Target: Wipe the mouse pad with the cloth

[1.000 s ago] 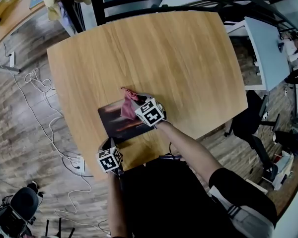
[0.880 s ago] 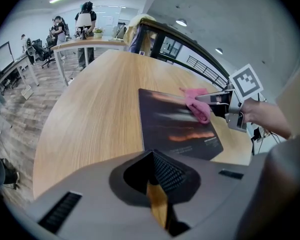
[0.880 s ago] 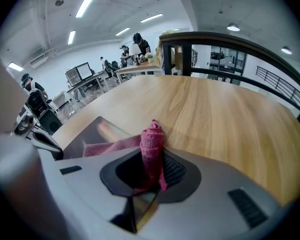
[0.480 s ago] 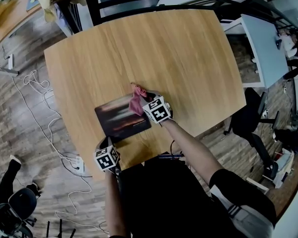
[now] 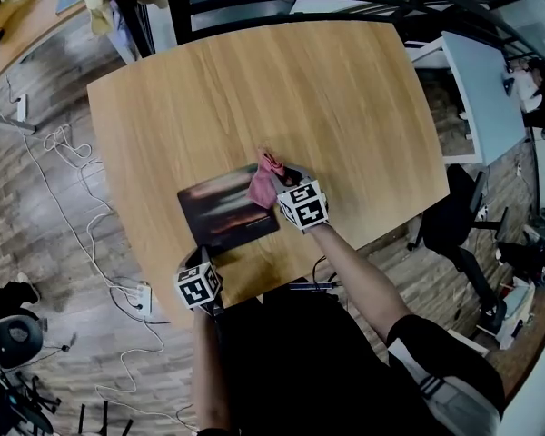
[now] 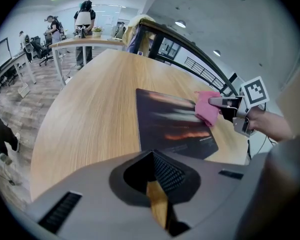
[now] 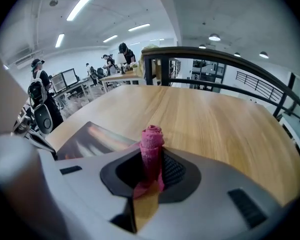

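- Wooden table [image 5: 254, 89], open office: it bears the mouse pad [image 5: 220, 212].
- Your right gripper [image 7: 151, 166] pinches the pink cloth [image 5: 264, 185] at the pad's right edge; a wiping stroke seems in hand.
- Your left gripper [image 6: 157, 194] sits just beside the pad's near edge, pressed together, empty.
- Next: sweep the cloth leftward, kept flat on the pad.

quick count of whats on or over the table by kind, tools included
mouse pad: 1
pink cloth: 1
tools: 2 (left tool, shut on nothing; right tool, shut on the pink cloth)
total: 4
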Action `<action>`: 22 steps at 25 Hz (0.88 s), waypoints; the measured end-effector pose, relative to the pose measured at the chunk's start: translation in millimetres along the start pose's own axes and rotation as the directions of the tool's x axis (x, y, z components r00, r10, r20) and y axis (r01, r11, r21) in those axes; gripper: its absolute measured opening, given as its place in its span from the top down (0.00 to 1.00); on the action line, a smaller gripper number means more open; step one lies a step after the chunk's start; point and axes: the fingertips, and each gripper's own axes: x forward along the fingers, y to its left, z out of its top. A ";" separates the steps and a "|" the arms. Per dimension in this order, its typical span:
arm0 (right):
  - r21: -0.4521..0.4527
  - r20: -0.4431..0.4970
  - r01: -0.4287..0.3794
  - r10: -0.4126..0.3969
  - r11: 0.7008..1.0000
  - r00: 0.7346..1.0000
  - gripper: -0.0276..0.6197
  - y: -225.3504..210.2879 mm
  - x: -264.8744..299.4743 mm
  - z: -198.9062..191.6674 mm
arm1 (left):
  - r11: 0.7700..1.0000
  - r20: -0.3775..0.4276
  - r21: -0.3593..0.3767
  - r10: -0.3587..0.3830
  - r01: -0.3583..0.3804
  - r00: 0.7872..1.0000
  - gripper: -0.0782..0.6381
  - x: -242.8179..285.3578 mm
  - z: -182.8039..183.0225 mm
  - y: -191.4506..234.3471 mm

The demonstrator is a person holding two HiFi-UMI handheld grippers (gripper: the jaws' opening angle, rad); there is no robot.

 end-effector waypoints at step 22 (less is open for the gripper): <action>0.252 -0.036 -0.477 0.501 0.842 0.865 0.85 248.4 49.4 20.2 | 0.999 0.017 0.010 -0.036 0.036 0.999 0.86 1.9 -2.0 -3.7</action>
